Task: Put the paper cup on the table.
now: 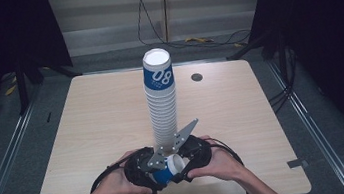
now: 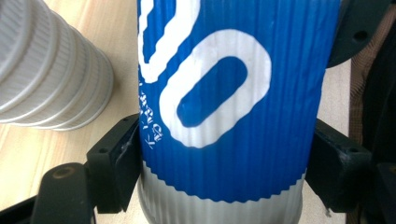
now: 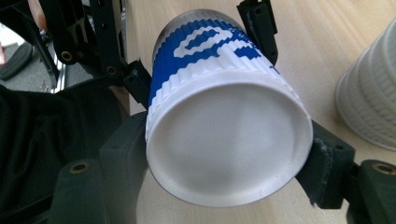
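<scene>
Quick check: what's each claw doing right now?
Left claw: shut on the blue paper cup, gripping its sides.
Right claw: shut on the same cup near its white rim.

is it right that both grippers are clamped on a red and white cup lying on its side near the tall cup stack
Not quite: the cup is blue and white, not red, as the left gripper view shows. The rest holds: the left gripper and right gripper both clamp it, on its side, near the tall cup stack.

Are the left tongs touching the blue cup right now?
Touching. In the left gripper view both jaws of the left tongs press against the blue cup's ribbed sides, with no gap.
</scene>
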Available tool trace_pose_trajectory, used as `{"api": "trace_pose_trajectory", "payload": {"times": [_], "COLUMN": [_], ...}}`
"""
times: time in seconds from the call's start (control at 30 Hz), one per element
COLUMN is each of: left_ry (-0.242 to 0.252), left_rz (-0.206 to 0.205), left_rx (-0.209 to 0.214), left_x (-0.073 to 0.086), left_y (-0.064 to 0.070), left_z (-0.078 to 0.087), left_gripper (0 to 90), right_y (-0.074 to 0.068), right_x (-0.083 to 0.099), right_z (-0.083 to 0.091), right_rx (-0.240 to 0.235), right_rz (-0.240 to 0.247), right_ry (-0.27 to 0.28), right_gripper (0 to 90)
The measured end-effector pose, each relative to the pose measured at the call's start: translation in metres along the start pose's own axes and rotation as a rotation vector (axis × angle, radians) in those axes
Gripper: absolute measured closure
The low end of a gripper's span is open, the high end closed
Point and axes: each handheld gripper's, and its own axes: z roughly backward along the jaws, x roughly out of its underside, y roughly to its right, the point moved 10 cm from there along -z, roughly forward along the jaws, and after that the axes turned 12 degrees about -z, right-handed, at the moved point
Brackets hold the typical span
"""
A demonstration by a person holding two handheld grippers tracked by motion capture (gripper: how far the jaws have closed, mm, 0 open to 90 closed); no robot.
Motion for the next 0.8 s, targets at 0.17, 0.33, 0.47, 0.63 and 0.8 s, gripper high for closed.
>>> {"api": "trace_pose_trajectory", "payload": {"times": [0.17, 0.33, 0.47, 0.63, 0.8], "left_ry": [0.027, 0.049, 0.088, 0.106, 0.136], "left_rz": [0.009, 0.018, 0.030, 0.029, 0.042], "left_rx": [0.004, 0.004, -0.008, -0.017, -0.016], "left_x": [0.0016, 0.0021, 0.0005, 0.0000, -0.0008], "left_y": [0.0002, 0.0006, -0.0016, -0.0024, -0.0033], "left_z": [-0.0002, 0.0014, 0.0034, 0.0051, 0.0088], "left_gripper": [20.9, 19.8, 18.8, 18.4, 17.5], "right_y": [-0.0008, -0.0013, -0.0006, -0.0003, 0.0004], "right_x": [0.0001, 0.0001, 0.0014, 0.0026, 0.0028], "right_z": [-0.0004, 0.0002, 0.0016, 0.0034, 0.0048], "right_rx": [0.001, -0.012, 0.000, -0.012, -0.009], "right_rz": [0.002, 0.003, -0.002, -0.008, 0.000], "right_ry": [0.002, 0.008, 0.003, 0.008, 0.017], "right_gripper": [29.2, 29.6, 29.7, 29.8, 29.8]}}
